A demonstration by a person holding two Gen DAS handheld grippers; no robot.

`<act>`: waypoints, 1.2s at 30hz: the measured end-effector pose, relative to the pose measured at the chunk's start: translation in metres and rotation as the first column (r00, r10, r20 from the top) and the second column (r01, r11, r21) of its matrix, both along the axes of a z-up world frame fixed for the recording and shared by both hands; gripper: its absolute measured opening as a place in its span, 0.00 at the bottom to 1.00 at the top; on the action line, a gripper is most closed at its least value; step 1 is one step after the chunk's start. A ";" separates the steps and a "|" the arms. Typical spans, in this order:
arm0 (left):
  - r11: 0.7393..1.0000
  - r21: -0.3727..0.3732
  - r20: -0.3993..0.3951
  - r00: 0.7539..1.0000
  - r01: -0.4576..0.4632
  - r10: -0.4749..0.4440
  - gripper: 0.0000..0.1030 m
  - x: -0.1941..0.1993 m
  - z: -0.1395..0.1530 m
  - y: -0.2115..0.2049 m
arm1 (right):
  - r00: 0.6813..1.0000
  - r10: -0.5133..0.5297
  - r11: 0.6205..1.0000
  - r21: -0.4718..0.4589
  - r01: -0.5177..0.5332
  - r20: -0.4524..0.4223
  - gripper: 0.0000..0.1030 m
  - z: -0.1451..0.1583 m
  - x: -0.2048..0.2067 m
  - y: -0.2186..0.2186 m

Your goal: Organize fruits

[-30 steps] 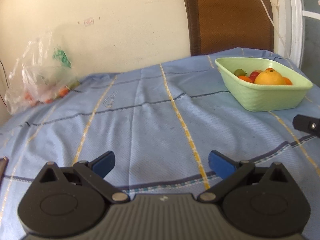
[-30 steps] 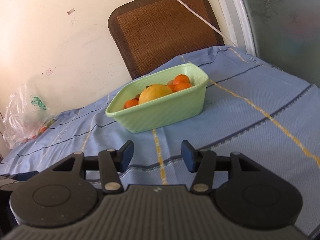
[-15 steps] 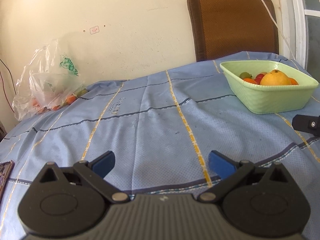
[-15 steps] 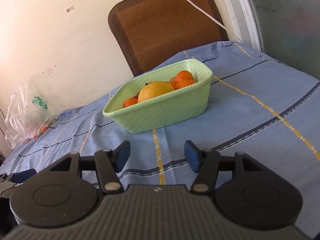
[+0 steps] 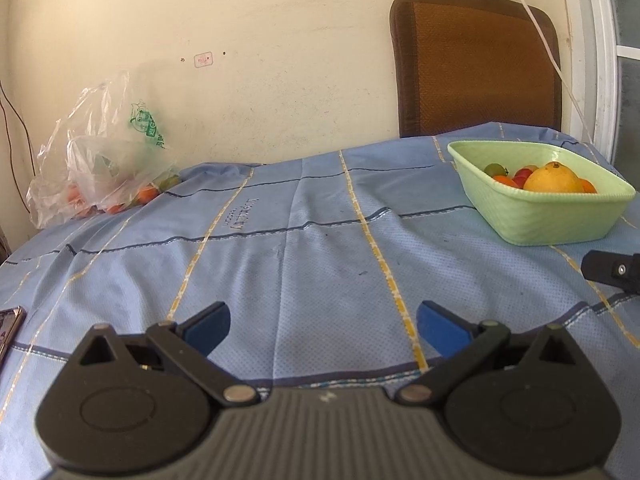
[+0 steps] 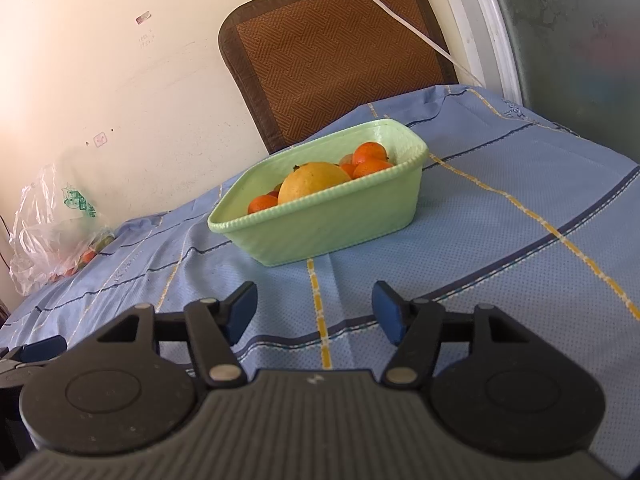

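Table cover: blue tablecloth with yellow and dark stripes, spread beneath and ahead of both sets of jaws; nothing is seen lying on it between the fingers of either gripper.

Chair: brown chair back is seen standing against the wall, far ahead of the left jaws and to their right, behind the basket.

Bag: clear plastic bag with green print is set far ahead of the left jaws and to their left, at the far table edge; small orange fruits are seen inside it through the film.

Container: pale green basket is placed just ahead of the right jaws, slightly left of their centre line; ahead and well to the right of the left jaws.

Contents: one large yellow-orange citrus is held in the basket, flanked by small orange fruits; red and green small fruits are also noted in the left view.

Left gripper: jaws held wide apart, nothing between them.

Right gripper: jaws parted, nothing between them.

Phone: its edge is glimpsed left of the left jaws.
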State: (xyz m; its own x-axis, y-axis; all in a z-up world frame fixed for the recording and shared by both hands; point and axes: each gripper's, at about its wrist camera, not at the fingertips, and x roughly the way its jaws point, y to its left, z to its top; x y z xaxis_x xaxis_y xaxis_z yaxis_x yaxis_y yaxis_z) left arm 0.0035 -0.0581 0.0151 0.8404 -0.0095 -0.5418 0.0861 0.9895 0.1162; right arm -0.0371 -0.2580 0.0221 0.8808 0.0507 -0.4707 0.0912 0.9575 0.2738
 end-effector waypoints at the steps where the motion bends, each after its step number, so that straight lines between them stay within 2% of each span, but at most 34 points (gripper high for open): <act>1: 1.000 -0.002 0.000 1.000 0.000 0.000 1.00 0.000 0.000 0.000 | 1.000 0.001 1.000 0.001 -0.001 0.000 0.65 0.000 0.000 0.000; 10: 1.000 -0.002 -0.002 1.000 -0.019 0.019 1.00 0.001 0.000 0.000 | 1.000 0.014 1.000 0.009 -0.014 0.006 0.67 0.000 -0.001 -0.002; 25: 0.999 0.012 -0.040 0.999 -0.033 0.033 1.00 0.004 -0.001 0.000 | 0.999 0.040 0.999 0.022 -0.041 0.032 0.67 0.002 -0.004 -0.003; 29: 0.999 -0.005 -0.067 0.997 -0.039 0.038 1.00 0.004 -0.001 0.002 | 0.998 0.052 0.998 0.033 -0.054 0.041 0.67 0.002 -0.004 -0.004; 36: 0.999 -0.005 -0.040 0.998 -0.049 0.049 1.00 -0.003 0.010 0.001 | 0.997 0.065 0.996 0.055 -0.068 0.050 0.69 0.003 -0.006 -0.007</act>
